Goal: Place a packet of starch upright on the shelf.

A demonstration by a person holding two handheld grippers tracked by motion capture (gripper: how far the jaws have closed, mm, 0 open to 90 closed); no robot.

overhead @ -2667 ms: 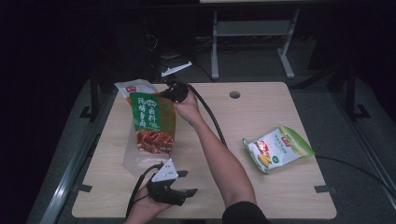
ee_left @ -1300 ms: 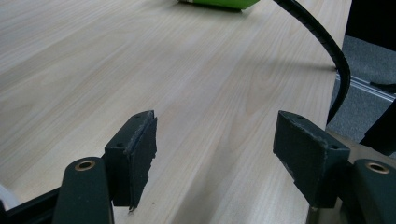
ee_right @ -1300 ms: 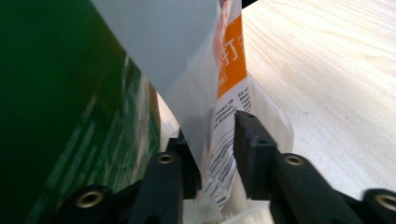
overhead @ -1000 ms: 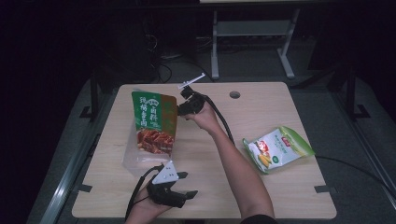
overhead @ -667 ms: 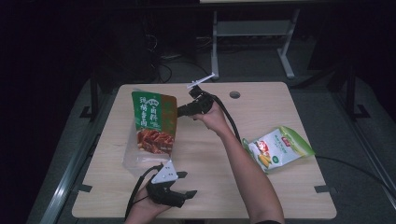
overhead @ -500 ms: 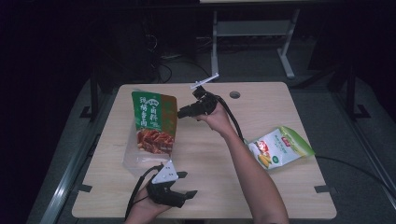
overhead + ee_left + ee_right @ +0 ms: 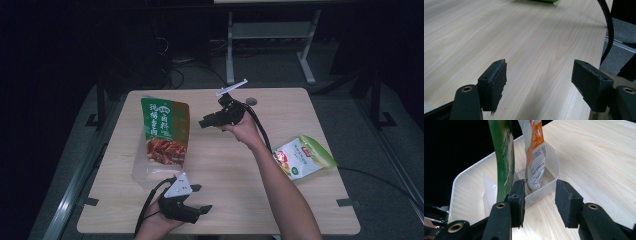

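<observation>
A clear plastic bin (image 7: 142, 172) stands on the left of the wooden table (image 7: 225, 170), with a tall green snack bag (image 7: 164, 127) upright in it. In the right gripper view the green bag (image 7: 504, 152) and an orange-and-white bag (image 7: 535, 152) stand side by side in the bin (image 7: 469, 187). My right gripper (image 7: 204, 122) hovers just right of the bin and points at it. Its jaws (image 7: 540, 185) have just been opening, with nothing between them. My left gripper (image 7: 202, 198) rests near the front edge, open wide and empty over bare wood (image 7: 540, 66).
A green-and-white snack bag (image 7: 302, 156) lies flat at the table's right side. A round cable hole (image 7: 251, 101) sits near the far edge. The right gripper's black cable (image 7: 260, 132) trails along the forearm. A white metal frame (image 7: 270, 35) stands beyond the table.
My right gripper let go of the white bag at the bin's far end, drew back to the right and rose a little, jaws spreading. The left gripper stayed put.
</observation>
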